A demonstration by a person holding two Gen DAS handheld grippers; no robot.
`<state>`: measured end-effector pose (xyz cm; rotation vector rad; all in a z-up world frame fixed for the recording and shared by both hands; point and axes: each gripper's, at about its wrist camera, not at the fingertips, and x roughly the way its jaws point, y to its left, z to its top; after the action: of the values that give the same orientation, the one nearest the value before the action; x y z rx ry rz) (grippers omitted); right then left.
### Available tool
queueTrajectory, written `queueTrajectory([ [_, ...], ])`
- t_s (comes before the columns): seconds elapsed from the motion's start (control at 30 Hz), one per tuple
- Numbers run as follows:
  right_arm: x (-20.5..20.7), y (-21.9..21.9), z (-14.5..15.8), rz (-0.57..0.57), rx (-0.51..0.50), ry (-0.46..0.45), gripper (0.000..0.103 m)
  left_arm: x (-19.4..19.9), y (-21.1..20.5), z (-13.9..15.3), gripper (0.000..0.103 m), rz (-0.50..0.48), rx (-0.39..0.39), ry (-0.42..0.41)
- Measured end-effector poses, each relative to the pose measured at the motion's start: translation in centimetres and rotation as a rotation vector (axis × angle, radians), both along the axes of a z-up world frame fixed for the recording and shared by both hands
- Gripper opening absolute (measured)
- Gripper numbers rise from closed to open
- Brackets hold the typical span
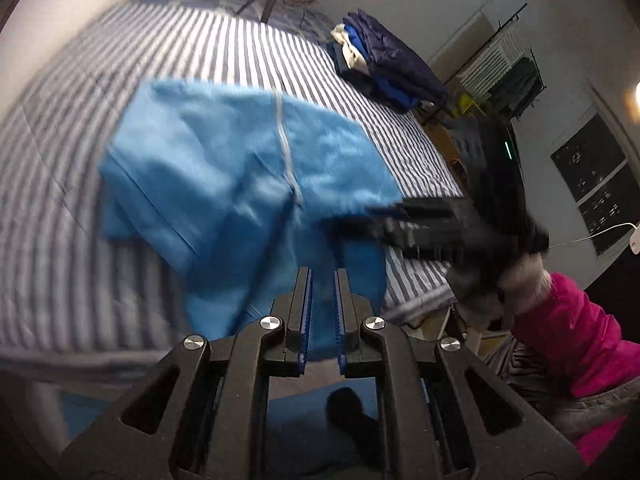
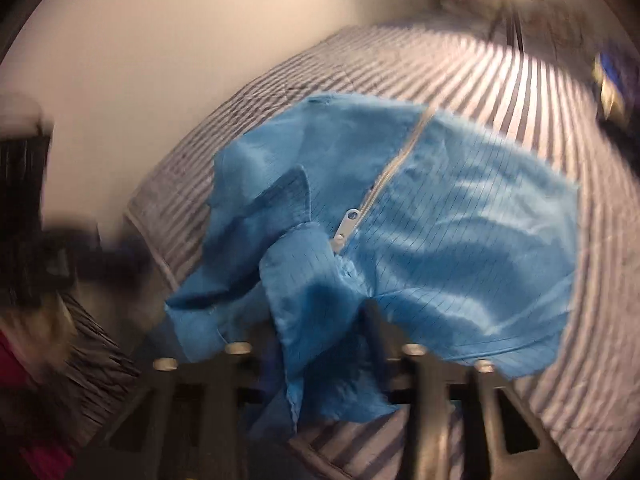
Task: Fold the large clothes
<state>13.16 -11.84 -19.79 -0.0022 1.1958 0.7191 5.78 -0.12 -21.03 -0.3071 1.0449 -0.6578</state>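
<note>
Left wrist view: the blue coat (image 1: pixel 240 168) lies on the striped bed (image 1: pixel 80 120), toward twelve o'clock. The left gripper (image 1: pixel 322 280) is closed, holding nothing. The right gripper (image 2: pixel 324 340) pinches the collar, probably to fold it over.

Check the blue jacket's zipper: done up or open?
Mostly done up. The zipper runs closed down the jacket to the pull; past it the fabric splits apart into the bunched end.
</note>
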Motion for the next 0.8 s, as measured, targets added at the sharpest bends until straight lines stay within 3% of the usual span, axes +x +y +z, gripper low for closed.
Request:
queueTrajectory([
  [0.13, 2.5, -3.6, -2.4, -0.149, 0.229, 0.218, 0.010, 0.2, -2.0, -1.9, 0.009, 0.002, -0.054, 0.065],
  [0.17, 2.9, -5.0, -3.4, -0.202, 0.314, 0.283, 0.007, 0.5, -2.5, -2.4, 0.017, -0.002, -0.074, 0.083],
  [0.2, 3.0, -5.7, -3.8, -0.223, 0.353, 0.307, 0.007, 0.8, -3.2, -2.8, 0.032, -0.009, -0.090, 0.101],
  [0.27, 3.0, -7.1, -4.7, -0.241, 0.475, 0.358, 0.007, 1.4, -4.3, -3.4, 0.046, -0.003, -0.101, 0.114],
  [0.37, 2.7, -7.5, -4.7, -0.228, 0.525, 0.363, 0.007, 2.6, -5.3, -4.1, 0.046, 0.001, -0.136, 0.149],
  [0.43, 2.4, -7.4, -4.4, -0.212, 0.523, 0.350, 0.007, 3.0, -6.1, -4.8, 0.046, 0.009, -0.113, 0.150],
  [0.47, 2.3, -7.1, -4.2, -0.205, 0.506, 0.337, 0.007, 3.1, -6.2, -5.2, 0.035, 0.018, -0.108, 0.154],
  [0.5, 2.2, -7.0, -4.0, -0.196, 0.493, 0.325, 0.007, 3.2, -6.4, -5.5, 0.012, 0.019, -0.120, 0.163],
  [0.53, 2.3, -6.8, -4.0, -0.191, 0.481, 0.319, 0.007, 3.2, -6.6, -5.8, 0.001, 0.018, -0.115, 0.164],
  [0.63, 2.7, -5.7, -3.2, -0.174, 0.373, 0.241, 0.014, 2.5, -6.9, -5.3, 0.000, 0.029, -0.071, 0.101],
  [0.7, 2.9, -5.1, -2.4, -0.172, 0.280, 0.166, 0.036, 2.2, -7.1, -4.8, 0.000, 0.025, -0.052, 0.073],
  [0.8, 3.4, -4.0, -1.9, -0.151, 0.276, 0.150, 0.035, 1.9, -7.6, -3.9, 0.000, 0.008, -0.016, 0.021],
])
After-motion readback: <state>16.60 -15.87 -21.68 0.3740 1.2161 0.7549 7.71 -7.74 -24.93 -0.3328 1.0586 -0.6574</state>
